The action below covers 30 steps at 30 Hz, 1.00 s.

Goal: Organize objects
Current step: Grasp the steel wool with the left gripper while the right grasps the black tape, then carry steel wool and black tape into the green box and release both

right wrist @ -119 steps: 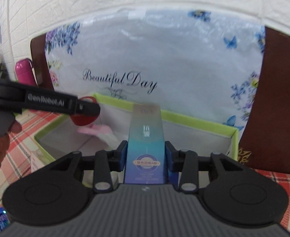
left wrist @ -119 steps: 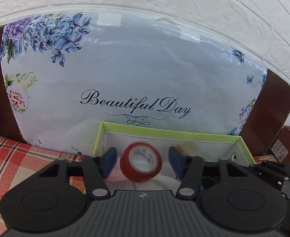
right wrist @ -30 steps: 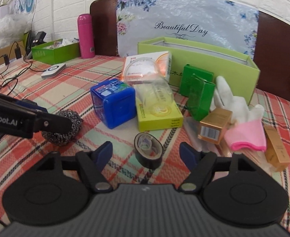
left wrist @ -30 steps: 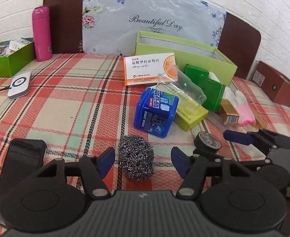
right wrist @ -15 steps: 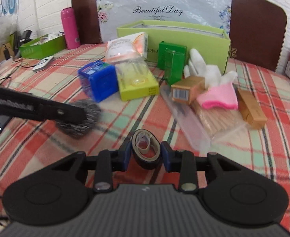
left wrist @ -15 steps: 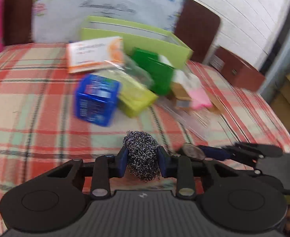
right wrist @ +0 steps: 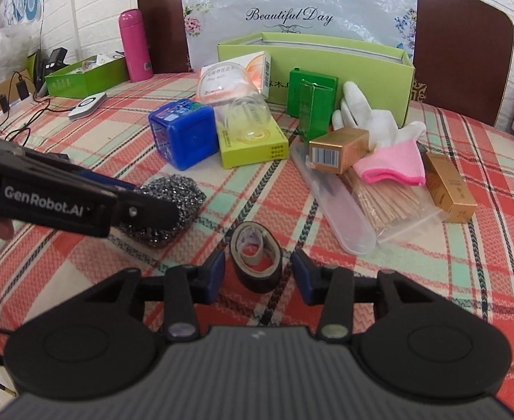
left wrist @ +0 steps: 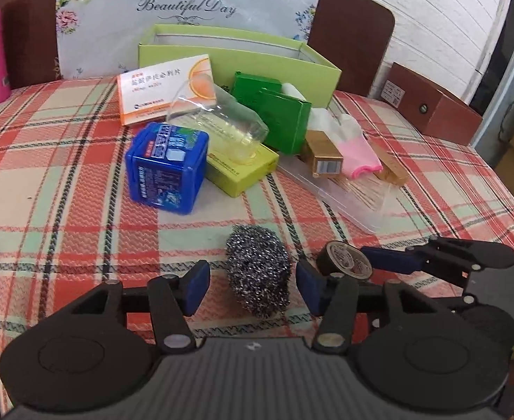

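Observation:
A steel wool ball [left wrist: 257,273] lies on the plaid cloth between the fingers of my left gripper [left wrist: 253,287]. Its jaws are opening and a gap shows beside the ball. A black tape roll [right wrist: 257,262] stands on edge between the fingers of my right gripper [right wrist: 258,276], whose jaws are also opening, with gaps on both sides. The two grippers sit side by side: the right gripper [left wrist: 431,259] reaches in next to the tape roll [left wrist: 344,262], and the left gripper [right wrist: 82,203] covers part of the steel wool [right wrist: 173,196]. The open light-green box [right wrist: 326,56] stands at the back.
A blue cube box [left wrist: 167,168], a yellow-green carton [left wrist: 243,171] under a clear cup [left wrist: 222,122], an orange medicine box [left wrist: 166,87], green boxes [left wrist: 277,119], gloves [right wrist: 389,147], gold cartons [right wrist: 449,189] and a bag of sticks [right wrist: 389,203] crowd the middle. A pink bottle [right wrist: 134,45] stands far left.
Half a second ago both grippers were shut, left on the steel wool and right on the tape roll. Now both pairs of jaws have parted and the objects rest on the cloth.

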Tool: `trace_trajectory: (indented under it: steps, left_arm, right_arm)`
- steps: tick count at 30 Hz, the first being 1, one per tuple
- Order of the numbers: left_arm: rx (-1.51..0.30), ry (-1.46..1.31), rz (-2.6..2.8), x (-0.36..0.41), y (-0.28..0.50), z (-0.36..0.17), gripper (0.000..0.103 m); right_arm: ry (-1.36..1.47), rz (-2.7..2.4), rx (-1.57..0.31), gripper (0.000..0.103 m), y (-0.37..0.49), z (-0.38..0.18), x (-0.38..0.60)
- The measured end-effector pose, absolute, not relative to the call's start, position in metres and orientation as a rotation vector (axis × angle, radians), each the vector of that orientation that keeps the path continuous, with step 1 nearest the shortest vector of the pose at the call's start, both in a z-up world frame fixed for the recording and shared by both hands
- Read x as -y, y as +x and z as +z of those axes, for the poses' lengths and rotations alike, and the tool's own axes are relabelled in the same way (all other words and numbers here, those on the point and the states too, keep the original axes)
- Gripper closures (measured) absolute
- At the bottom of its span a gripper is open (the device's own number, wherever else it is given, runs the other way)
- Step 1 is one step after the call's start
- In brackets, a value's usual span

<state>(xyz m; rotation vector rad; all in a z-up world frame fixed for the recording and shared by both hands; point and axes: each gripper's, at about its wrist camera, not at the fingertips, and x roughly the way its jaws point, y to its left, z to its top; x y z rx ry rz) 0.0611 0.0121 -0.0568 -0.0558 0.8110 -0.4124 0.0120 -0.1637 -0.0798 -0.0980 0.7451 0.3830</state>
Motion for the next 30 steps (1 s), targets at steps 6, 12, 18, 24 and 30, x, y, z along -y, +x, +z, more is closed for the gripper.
trace_trajectory:
  steps: [6,12,18,24,30]
  left_arm:
    - [-0.829,-0.074,-0.429,-0.009,0.063,-0.061,0.046]
    - [-0.836,-0.073,-0.439,-0.01,0.063,-0.062,0.067]
    - [-0.762,-0.09,-0.479,-0.013,0.059,-0.035,0.07]
    - [-0.655,-0.11,-0.526,-0.012,0.08,0.012,0.07]
    - [-0.586,-0.098,-0.5,-0.001,0.132,0.049,0.07]
  right_arm:
    - [-0.086,0.383,-0.746,0.061,0.014,-0.08,0.164]
    - [-0.067,0.395,-0.748,0.071,0.014,-0.081,0.164]
    - [-0.008,0.434,-0.725,0.072,0.013,-0.063,0.172]
    - [0.021,0.442,-0.628,0.072,0.034,-0.02,0.186]
    - [0.037,0.408,-0.551,0.072,0.087,0.018,0.201]
